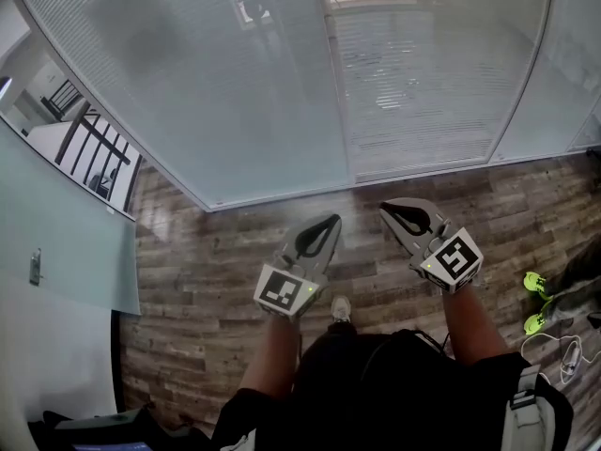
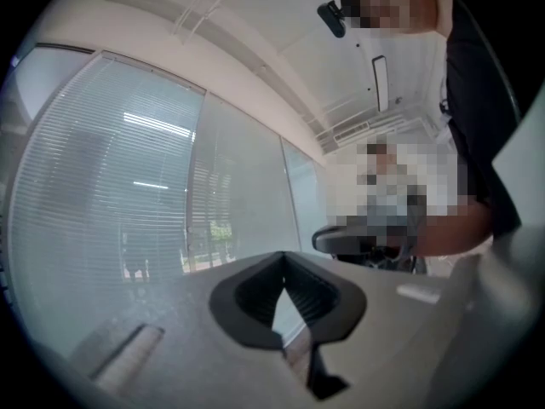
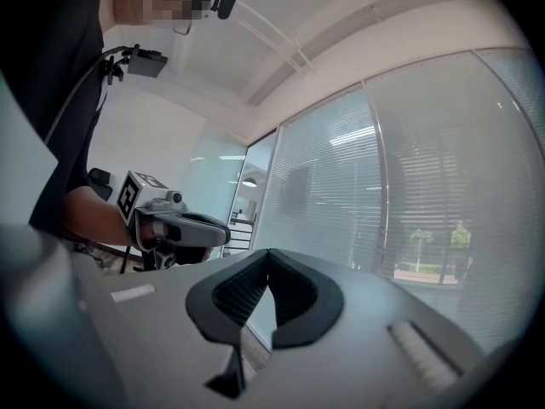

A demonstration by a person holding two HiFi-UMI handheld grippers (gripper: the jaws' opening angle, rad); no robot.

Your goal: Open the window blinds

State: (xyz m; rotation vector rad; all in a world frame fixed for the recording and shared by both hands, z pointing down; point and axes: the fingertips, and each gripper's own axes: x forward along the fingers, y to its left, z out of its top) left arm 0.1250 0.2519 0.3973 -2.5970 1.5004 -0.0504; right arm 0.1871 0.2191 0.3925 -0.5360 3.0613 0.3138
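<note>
Currently the left gripper (image 1: 331, 222) and right gripper (image 1: 387, 209) are held level over the wood floor (image 1: 216, 271), the fingers of each pressed together and pinching nothing. The window blinds (image 1: 235, 83) hang lowered across the glass wall ahead, untouched.

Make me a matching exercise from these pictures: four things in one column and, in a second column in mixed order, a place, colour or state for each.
Column one
1. right gripper
2. window blinds
3. floor
4. bright green shoes

Column two
a. brown wood planks
b. at the far right of the head view
c. jaws together, nothing between them
d. lowered, pale grey slats

Pairs: 1-c, 2-d, 3-a, 4-b
</note>
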